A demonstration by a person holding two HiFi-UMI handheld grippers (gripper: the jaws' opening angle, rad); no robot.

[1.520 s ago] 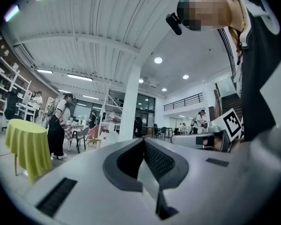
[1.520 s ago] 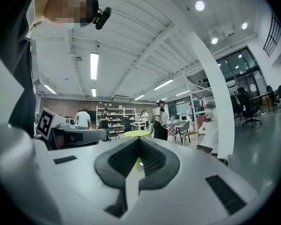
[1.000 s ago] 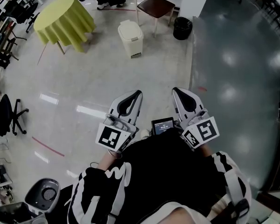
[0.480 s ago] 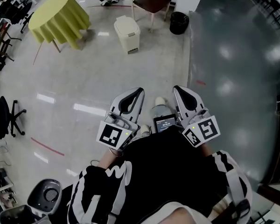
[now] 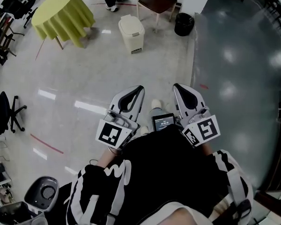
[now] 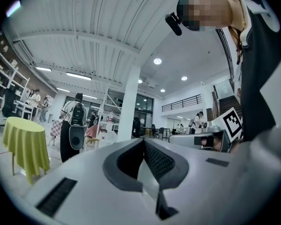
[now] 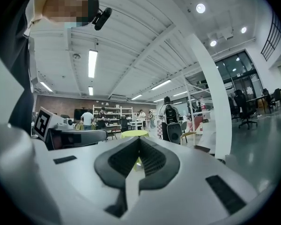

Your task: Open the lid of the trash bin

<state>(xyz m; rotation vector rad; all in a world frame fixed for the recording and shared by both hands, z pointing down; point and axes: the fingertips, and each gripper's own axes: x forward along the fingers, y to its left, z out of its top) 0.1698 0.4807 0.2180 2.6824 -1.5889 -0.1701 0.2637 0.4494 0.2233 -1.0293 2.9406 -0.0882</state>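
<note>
At upper left in the head view, a round table (image 5: 63, 17) under a yellow-green cloth, on a pale glossy floor (image 5: 84, 78). Near the top edge, a chair (image 5: 157, 1) with a brown seat, and just right of it a small black round container (image 5: 183, 25). Along the right side, a darker grey floor area (image 5: 243, 55). At far left, a black office chair (image 5: 7, 114); below it, a thin red floor line (image 5: 46, 143). In the left gripper view, a white pillar (image 6: 130, 104) and a standing person with a backpack (image 6: 75, 125)
</note>
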